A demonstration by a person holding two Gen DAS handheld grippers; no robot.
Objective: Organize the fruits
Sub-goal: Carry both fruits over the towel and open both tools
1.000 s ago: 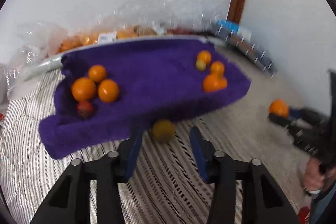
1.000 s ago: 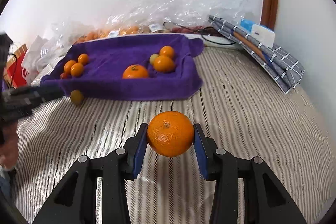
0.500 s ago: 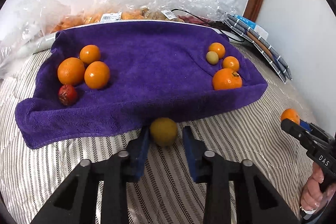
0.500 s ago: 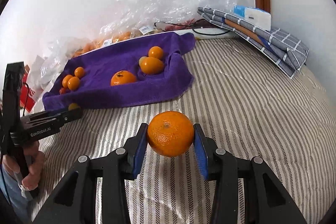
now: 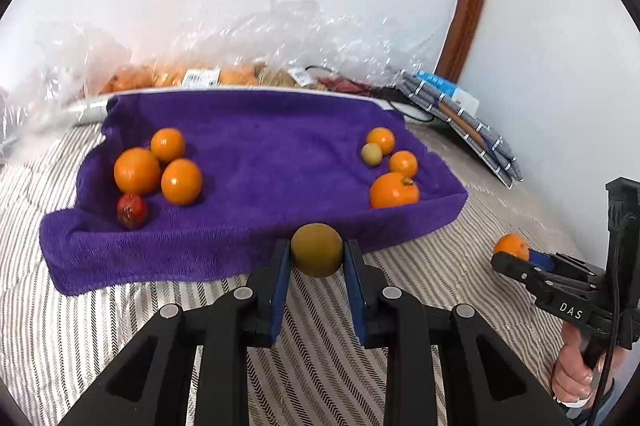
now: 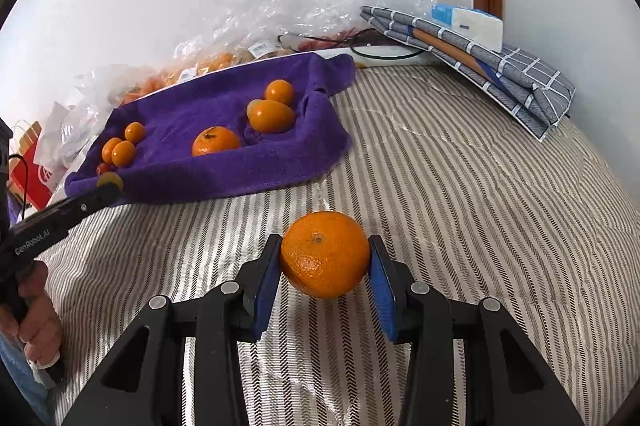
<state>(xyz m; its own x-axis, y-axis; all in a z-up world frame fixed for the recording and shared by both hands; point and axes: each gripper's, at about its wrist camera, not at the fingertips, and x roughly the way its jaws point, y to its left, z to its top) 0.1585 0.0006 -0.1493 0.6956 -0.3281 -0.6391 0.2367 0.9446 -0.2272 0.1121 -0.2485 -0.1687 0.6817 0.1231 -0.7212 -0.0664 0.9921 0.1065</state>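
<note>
Home bedroom: striped quilted mattress (image 6: 460,194), folded bedding (image 6: 500,66).

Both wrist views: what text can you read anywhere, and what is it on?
"DAS": on the right gripper, side of its body.
"GenRobot.AI": on the left gripper, side of its body.
Bag stickers: too blurred to read.
Blue-white box: print too small to read.
Red bag: white marking cut off, unreadable.
</note>
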